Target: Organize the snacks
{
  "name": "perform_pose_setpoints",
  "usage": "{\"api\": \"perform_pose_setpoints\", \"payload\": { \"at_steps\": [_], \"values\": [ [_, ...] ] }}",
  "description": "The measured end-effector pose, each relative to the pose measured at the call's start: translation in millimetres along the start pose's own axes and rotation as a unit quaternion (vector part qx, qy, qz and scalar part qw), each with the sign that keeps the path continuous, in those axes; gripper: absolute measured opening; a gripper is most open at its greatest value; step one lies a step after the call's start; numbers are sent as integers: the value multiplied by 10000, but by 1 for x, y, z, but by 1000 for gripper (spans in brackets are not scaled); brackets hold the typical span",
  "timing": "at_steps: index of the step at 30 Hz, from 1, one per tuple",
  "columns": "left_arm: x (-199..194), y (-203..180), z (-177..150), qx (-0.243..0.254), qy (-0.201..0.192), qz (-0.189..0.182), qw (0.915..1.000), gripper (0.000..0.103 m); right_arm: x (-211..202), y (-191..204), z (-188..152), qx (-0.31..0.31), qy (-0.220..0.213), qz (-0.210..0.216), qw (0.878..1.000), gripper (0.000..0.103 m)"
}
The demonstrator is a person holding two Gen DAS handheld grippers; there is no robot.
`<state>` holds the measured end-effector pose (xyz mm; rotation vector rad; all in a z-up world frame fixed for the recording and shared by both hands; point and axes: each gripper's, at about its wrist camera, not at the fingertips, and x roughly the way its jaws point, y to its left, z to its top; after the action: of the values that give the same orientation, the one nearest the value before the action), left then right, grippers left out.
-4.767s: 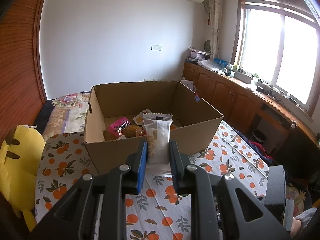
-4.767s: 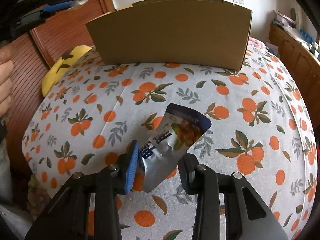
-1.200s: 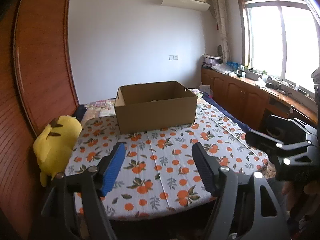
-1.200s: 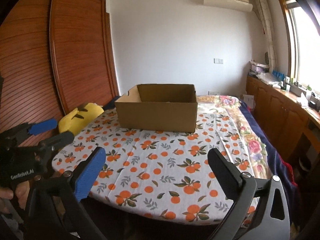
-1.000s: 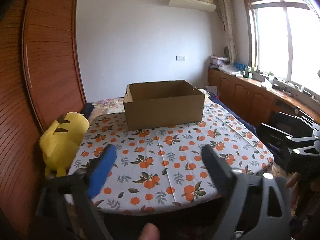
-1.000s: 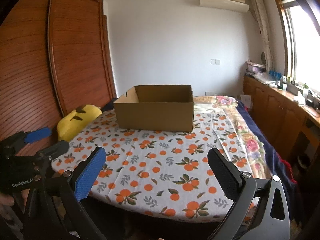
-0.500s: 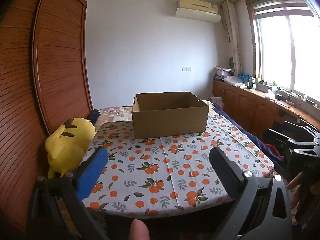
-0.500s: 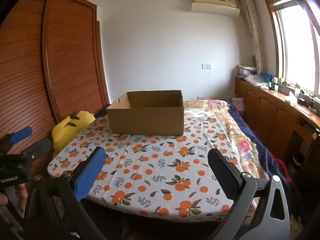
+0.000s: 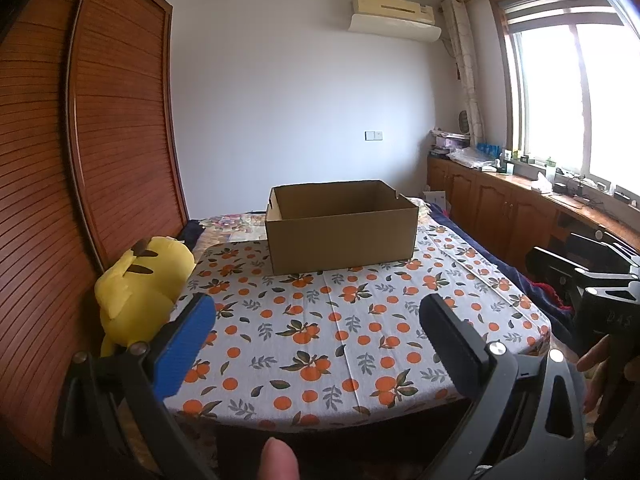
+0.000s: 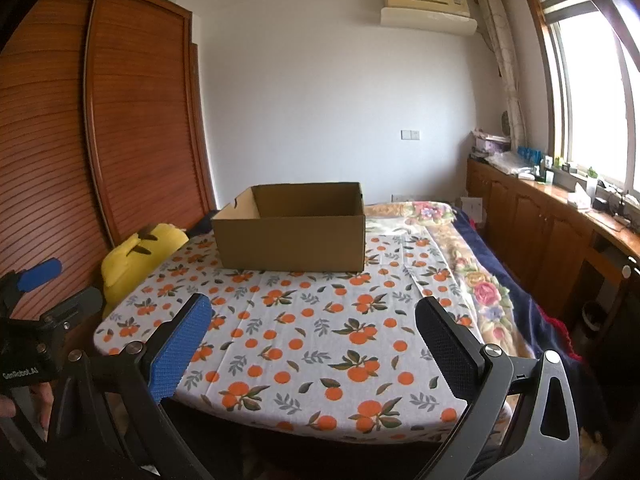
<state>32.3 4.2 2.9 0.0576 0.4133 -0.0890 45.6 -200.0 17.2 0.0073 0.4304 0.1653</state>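
An open brown cardboard box (image 9: 340, 232) stands on the far part of a bed with an orange-print cover (image 9: 344, 332); it also shows in the right wrist view (image 10: 290, 232). Its contents are hidden behind its front wall. No snack lies on the cover. My left gripper (image 9: 318, 344) is wide open and empty, held back from the near edge of the bed. My right gripper (image 10: 314, 344) is wide open and empty too, also back from the near edge. Each gripper shows at the edge of the other's view.
A yellow plush toy (image 9: 138, 284) leans at the bed's left side against a wooden slatted wardrobe (image 9: 100, 160). Wooden cabinets (image 9: 520, 216) with clutter run under the window on the right. A floral quilt (image 10: 468, 276) lies along the bed's right side.
Both grippers held snack packets 4.8 s ago; now both are open and empty. Over the last second both have drawn further back from the bed, and the box looks smaller.
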Motion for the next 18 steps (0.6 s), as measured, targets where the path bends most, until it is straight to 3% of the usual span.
{"api": "perform_pose_setpoints", "payload": {
  "at_steps": [18],
  "values": [
    [-4, 4, -2, -48, -54, 209, 9998, 103, -5, 1, 0, -19, -13, -42, 10000, 103]
  ]
}}
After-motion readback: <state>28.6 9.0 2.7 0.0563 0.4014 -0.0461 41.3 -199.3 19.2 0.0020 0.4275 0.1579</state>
